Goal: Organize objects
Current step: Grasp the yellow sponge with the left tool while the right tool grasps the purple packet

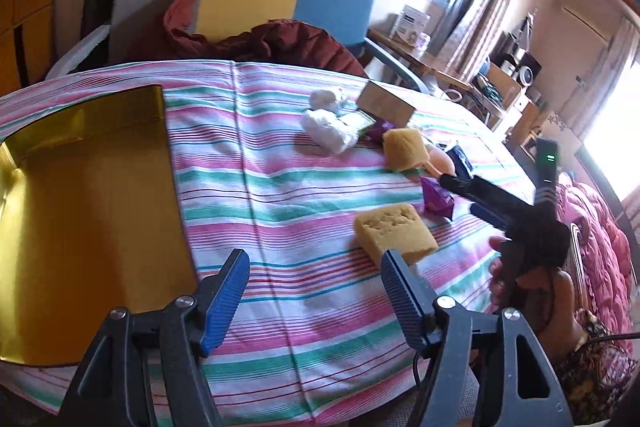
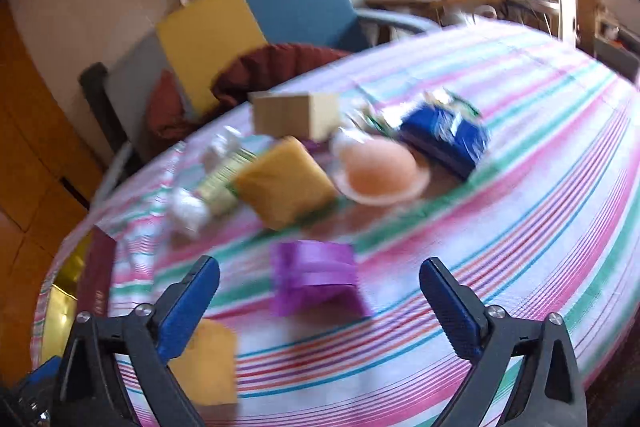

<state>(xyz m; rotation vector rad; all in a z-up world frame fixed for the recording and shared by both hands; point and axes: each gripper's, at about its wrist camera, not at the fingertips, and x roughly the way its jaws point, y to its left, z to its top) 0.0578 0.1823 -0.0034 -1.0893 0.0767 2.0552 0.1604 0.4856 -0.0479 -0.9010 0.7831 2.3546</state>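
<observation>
Right wrist view: your right gripper (image 2: pixel 320 287) hangs with fingers released, the purple packet (image 2: pixel 316 277) on the striped table (image 2: pixel 520 187) directly between and ahead of them, long axis crosswise; your left gripper (image 1: pixel 316 283), also released, sits farther off.

Pink-green striped cloth (image 1: pixel 280 155), yellow sponge (image 1: pixel 394 229), purple packet (image 2: pixel 316 277) — gold tray (image 1: pixel 92 211)

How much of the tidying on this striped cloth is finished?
Nothing looks sorted yet: the shiny gold box shows nothing inside. In hand: nothing; the left tongs and right tongs are open, the right ones over the crinkled purple packet. Left: the yellow sponge block, the second sponge, the white wad and blue packet.
</observation>
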